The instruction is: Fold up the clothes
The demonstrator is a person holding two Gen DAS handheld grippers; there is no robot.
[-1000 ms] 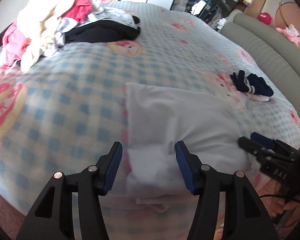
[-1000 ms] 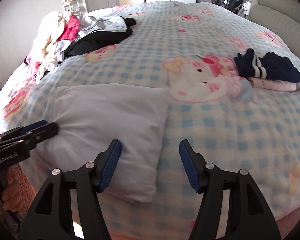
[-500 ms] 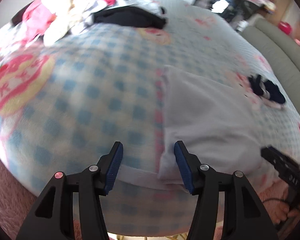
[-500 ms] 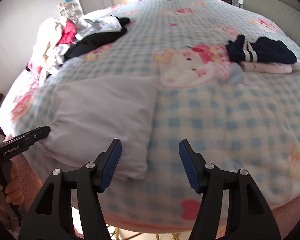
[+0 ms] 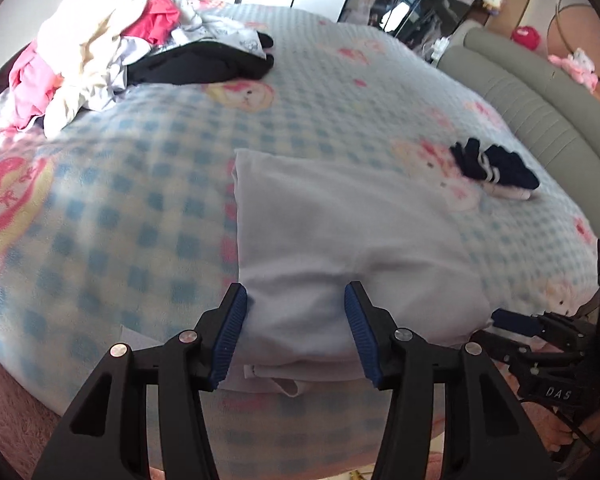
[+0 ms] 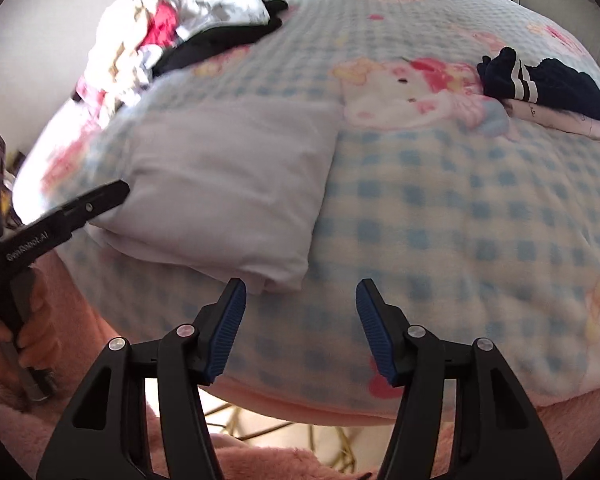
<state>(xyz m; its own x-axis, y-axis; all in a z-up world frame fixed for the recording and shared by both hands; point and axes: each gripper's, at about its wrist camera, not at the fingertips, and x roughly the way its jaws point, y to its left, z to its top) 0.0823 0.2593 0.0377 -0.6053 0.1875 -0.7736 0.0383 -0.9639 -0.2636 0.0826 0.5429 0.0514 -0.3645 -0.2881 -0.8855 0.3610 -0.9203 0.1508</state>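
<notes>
The folded white garment (image 5: 340, 240) lay on the checked bed (image 5: 120, 200), at the edge nearest the person, its long axis running away from that edge toward the middle of the bed.

The left gripper (image 5: 296, 320) was the nearer one: its jaws straddled the garment's near hem, one pad at the left corner, the other further in along the hem. The jaws were closing, with cloth between them, but the pads did not yet pinch it.

The right gripper (image 6: 300, 312) hovered just off the garment's near right corner, which lay at its left jaw. Its jaws were closing, with only bedding between them.

Legible writing: "GenRobot.AI" on the left gripper's body in the right wrist view, and "DAS" on the right gripper's body in the left wrist view.
</notes>
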